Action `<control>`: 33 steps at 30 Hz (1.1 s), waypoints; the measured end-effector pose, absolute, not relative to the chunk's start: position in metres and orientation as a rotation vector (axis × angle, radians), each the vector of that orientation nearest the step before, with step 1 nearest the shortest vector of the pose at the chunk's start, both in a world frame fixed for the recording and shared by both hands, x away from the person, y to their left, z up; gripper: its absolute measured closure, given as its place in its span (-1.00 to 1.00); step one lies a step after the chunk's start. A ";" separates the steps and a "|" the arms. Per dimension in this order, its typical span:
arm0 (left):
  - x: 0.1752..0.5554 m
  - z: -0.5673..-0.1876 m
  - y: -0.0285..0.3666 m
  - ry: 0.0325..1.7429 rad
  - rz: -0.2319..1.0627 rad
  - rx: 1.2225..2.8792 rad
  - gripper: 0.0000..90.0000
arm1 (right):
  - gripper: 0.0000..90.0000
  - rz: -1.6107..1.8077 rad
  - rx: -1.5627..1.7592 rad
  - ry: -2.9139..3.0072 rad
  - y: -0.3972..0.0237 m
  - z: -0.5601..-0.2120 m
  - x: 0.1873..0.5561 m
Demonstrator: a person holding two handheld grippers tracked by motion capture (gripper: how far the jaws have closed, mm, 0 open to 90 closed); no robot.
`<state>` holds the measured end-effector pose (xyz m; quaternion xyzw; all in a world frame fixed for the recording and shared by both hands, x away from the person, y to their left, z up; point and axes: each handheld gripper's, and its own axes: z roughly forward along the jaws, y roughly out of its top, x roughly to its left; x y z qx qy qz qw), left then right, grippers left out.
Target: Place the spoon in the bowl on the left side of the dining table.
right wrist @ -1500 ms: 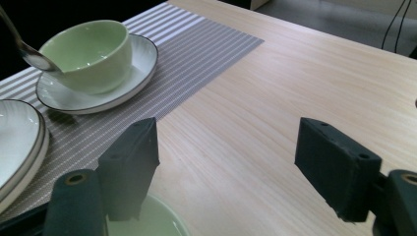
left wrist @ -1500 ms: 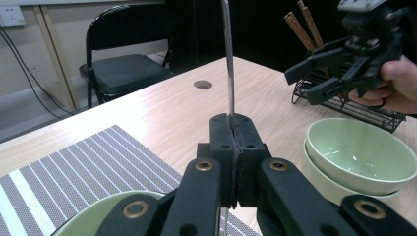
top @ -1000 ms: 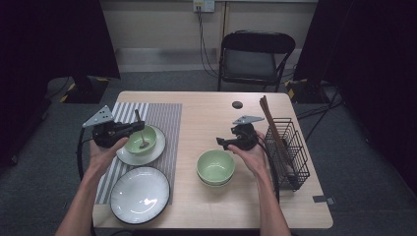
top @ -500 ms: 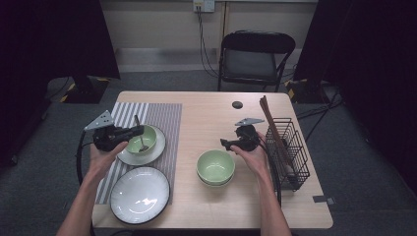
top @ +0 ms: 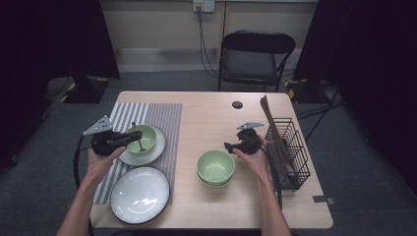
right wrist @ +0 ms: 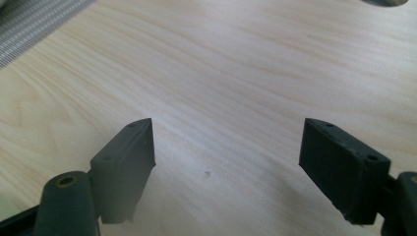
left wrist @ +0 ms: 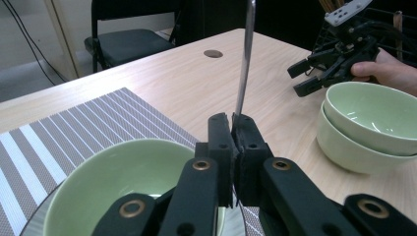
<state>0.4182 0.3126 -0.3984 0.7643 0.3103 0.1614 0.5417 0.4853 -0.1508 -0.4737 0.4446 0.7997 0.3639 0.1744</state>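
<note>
On the striped placemat (top: 147, 118) at the left of the tabletop (top: 206, 113), a green bowl (top: 142, 139) sits on a small white plate (top: 156, 153). The left tool (top: 129, 139) is clamped tight on the thin metal handle of a utensil (left wrist: 244, 73), most likely a spoon, which stands nearly upright, its lower end down inside that bowl; in the left tool's view the handle rises straight from between the closed jaws above the bowl's rim. Just in front of this setting lies a larger white plate (top: 139, 194) with nothing on it, overlapping the placemat's near edge. Near the middle of the tabletop two green bowls (top: 215, 167) are stacked one inside the other, the upper one empty. The right tool (top: 231, 146) hovers just behind that stack with its jaws spread wide and nothing between them, over bare wood. At the right edge a black wire basket (top: 289, 147) holds long brown sticks (top: 271, 123) that lean out over its rim.
</note>
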 end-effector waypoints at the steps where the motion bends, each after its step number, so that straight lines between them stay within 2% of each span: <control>1: 0.417 -0.398 0.314 0.731 0.386 1.814 0.95 | -0.54 1.012 1.270 2.267 -0.150 -0.475 0.485; 11: 0.408 -0.407 0.317 0.738 0.371 1.813 0.92 | -0.58 0.985 1.313 2.268 -0.154 -0.492 0.480; 33: 0.394 -0.413 0.322 0.753 0.370 1.820 0.84 | -0.61 0.981 1.247 2.232 -0.154 -0.501 0.472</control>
